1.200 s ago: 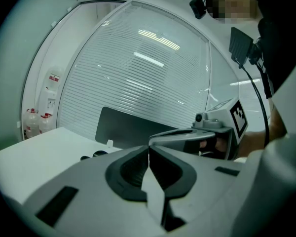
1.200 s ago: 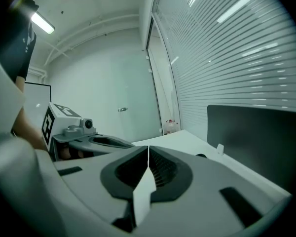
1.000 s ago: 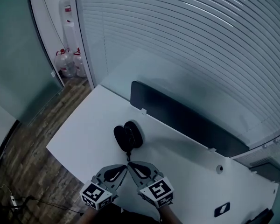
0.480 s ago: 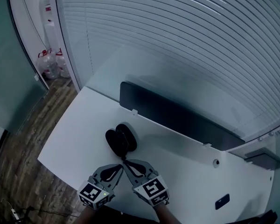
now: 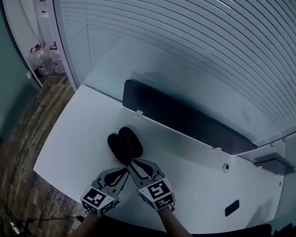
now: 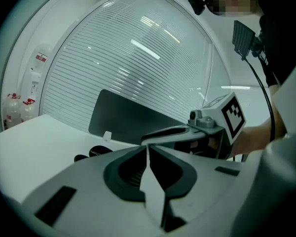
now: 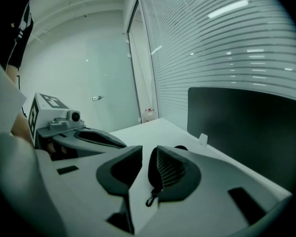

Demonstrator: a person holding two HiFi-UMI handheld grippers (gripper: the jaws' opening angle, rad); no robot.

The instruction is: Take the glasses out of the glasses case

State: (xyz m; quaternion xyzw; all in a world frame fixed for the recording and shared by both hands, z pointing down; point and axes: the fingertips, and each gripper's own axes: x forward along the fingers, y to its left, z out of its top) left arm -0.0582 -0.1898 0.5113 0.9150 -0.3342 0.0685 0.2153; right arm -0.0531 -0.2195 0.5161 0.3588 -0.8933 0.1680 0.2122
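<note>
The glasses case (image 5: 123,144) lies on the white tabletop (image 5: 79,132), close to its near edge and toward its left end, well short of the dark panel (image 5: 187,122) that stands along the far edge. From the head view it reads as two dark oval halves spread side by side, so the case looks unzipped and laid open. Whether the glasses sit inside either half cannot be made out.

Both tools meet just at the near end of the case, their tips almost touching, which suits a two-handed job on a small soft shell. The left tool (image 6: 148,149) has its jaws pressed together with nothing visible between them. It seems placed to steady or nudge the near half rather than to grip.

The right tool (image 7: 145,157) is opening. A small zip pull (image 7: 151,197) hangs in the gap against one ribbed pad, no longer pinched from both sides. That looks like a release: with the zip run round, the pull has done its work, and freeing it leaves this tool ready to reach into the case for the glasses.
</note>
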